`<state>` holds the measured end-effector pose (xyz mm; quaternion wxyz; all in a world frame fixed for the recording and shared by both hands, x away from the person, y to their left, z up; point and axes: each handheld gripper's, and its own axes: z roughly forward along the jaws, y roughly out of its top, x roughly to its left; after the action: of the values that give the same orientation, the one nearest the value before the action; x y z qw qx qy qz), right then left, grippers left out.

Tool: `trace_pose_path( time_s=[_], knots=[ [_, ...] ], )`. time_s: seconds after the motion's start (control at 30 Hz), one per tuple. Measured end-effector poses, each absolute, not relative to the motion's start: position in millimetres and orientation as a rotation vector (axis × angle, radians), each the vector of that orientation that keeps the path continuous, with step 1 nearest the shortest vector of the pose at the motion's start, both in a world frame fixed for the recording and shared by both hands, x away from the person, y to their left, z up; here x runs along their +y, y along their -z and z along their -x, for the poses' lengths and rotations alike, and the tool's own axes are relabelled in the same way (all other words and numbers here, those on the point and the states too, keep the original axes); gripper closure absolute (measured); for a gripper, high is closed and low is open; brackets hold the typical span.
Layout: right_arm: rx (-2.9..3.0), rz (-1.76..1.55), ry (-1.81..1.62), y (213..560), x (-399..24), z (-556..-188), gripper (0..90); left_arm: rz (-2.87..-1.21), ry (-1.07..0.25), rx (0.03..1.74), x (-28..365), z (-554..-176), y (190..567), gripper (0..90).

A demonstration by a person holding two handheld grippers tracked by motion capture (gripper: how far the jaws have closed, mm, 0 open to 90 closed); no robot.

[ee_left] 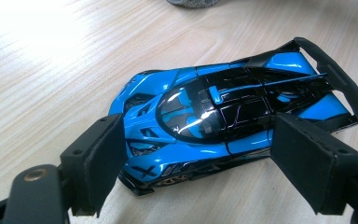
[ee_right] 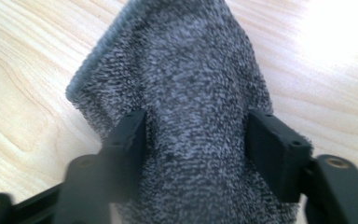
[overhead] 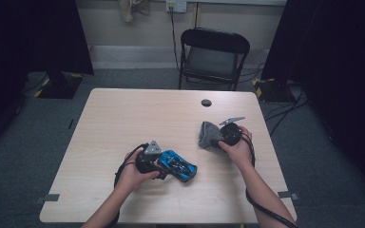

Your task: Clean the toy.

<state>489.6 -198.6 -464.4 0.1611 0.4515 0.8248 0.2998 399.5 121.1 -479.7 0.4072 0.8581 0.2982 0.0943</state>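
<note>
A blue and black toy car [overhead: 179, 166] [ee_left: 205, 107] lies on the wooden table [overhead: 133, 114], near its front. My left gripper [overhead: 164, 164] [ee_left: 196, 140] has its two pads against the car's sides, one by the nose and one by the rear flank. To the right lies a grey knit sock [overhead: 208, 134] [ee_right: 182, 70], bunched up on the table. My right gripper [overhead: 221, 135] [ee_right: 196, 126] stands open around it. The fabric fills the gap between the pads without being squeezed.
A round cable hole [overhead: 206, 102] is in the table's far side. A black folding chair [overhead: 214, 52] stands behind the table. Dark curtains hang at both sides. Cables trail from both grippers toward the front edge.
</note>
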Motion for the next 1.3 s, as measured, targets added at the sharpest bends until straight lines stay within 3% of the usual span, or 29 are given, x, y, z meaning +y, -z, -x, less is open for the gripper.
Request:
trace_pose_path(
  time_s=[0.2, 0.8, 1.3],
  knots=[
    [2.346, -1.276, -0.874, 455, -200, -487, 27.9, -2.164, -0.232, 0.750, 122, -399, 478, 18.2],
    [2.389, -1.216, -0.946, 433, -206, -468, 20.2, -2.149, -0.228, 0.786, 134, -396, 470, 18.2],
    [2.393, -1.199, -1.009, 435, -213, -455, 19.8, -2.138, -0.224, 0.803, 141, -395, 469, 17.7]
  ],
)
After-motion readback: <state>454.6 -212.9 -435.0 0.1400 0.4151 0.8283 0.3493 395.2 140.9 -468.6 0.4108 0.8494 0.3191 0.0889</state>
